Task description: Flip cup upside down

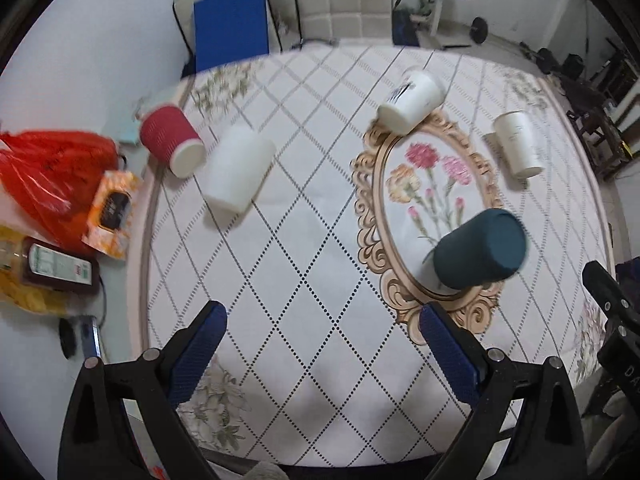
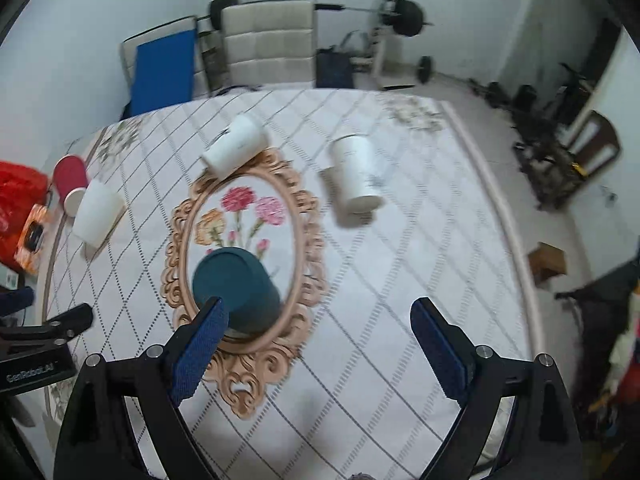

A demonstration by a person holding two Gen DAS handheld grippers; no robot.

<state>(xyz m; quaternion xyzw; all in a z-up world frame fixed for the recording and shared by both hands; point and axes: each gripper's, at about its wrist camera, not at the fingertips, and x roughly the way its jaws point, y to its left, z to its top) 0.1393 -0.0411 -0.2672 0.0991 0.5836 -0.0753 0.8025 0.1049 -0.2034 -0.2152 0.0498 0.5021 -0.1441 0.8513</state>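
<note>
— Weights and a barbell rack (image 2: 394,12) line the far wall, with a padded chair (image 2: 268,42) pushed up to the table. What covers the table?

— A white tablecloth (image 1: 304,248) with a diamond grid and an oval gilt frame printed around a bunch of carnations (image 1: 434,176). Five cups stand on it, all bottom up.

— Which ones?

— A dark teal cup (image 2: 236,288) at the near end of the oval, two white paper cups (image 2: 236,148) (image 2: 356,172) farther back, and at the left edge a plain white cup (image 1: 240,168) just beside a red ribbed cup (image 1: 170,144).

— And the grippers?

— The left gripper (image 1: 322,344) hovers over bare cloth, fingers spread wide, holding nothing. The right gripper (image 2: 320,340) is likewise spread and empty; its left finger (image 2: 200,350) overlaps the teal cup in view, though contact cannot be judged.
</note>
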